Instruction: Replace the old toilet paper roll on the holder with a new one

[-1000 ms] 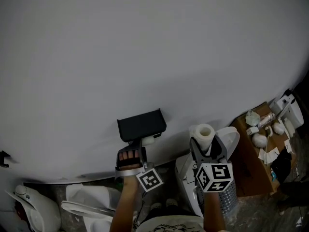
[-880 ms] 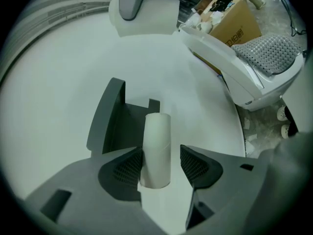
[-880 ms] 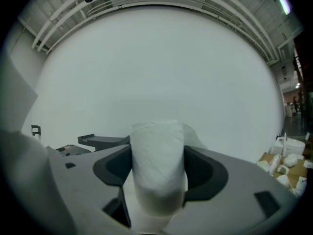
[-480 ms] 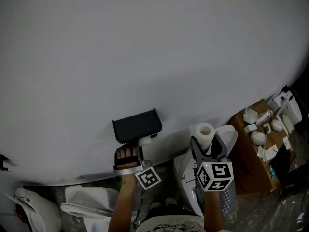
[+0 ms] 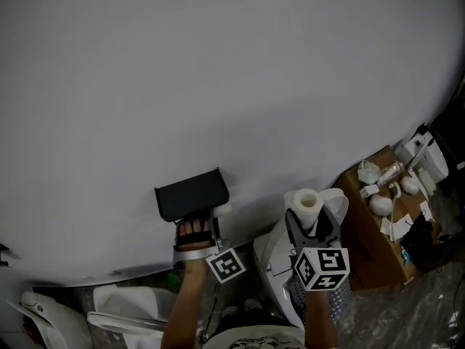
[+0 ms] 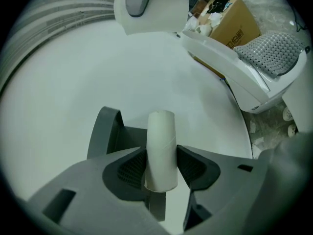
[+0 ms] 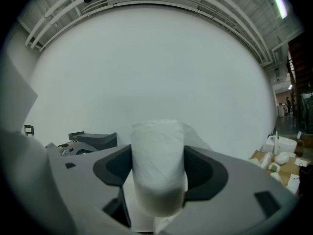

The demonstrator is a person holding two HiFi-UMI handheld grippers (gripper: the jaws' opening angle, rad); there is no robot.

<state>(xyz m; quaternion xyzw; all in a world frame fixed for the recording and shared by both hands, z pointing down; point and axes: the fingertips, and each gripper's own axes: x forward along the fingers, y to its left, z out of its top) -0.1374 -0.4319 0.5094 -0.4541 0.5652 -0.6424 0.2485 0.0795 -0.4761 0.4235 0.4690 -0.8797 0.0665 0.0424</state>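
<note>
A black holder [image 5: 191, 193] is fixed to the white wall. Just below its right end is my left gripper [image 5: 208, 217]. In the left gripper view, my left gripper [image 6: 161, 166] has its jaws closing, and both pads press on the bare cardboard tube [image 6: 161, 148], which stands upright between them. To the right, my right gripper [image 5: 309, 222] is shut on a full white toilet paper roll [image 5: 305, 203]. In the right gripper view, this roll [image 7: 157, 165] fills the gap between the jaws of my right gripper [image 7: 157, 175]. The holder [image 7: 93, 140] lies off to its left.
A white toilet [image 5: 280, 257] stands below the right gripper. A cardboard box [image 5: 367, 227] with several small white items sits at the right. Another white fixture [image 5: 120, 304] is at the lower left. The plain wall fills the upper view.
Both grippers have shifted to the right relative to the black holder, the left one carrying the cardboard tube. The roll stays in the right gripper.
</note>
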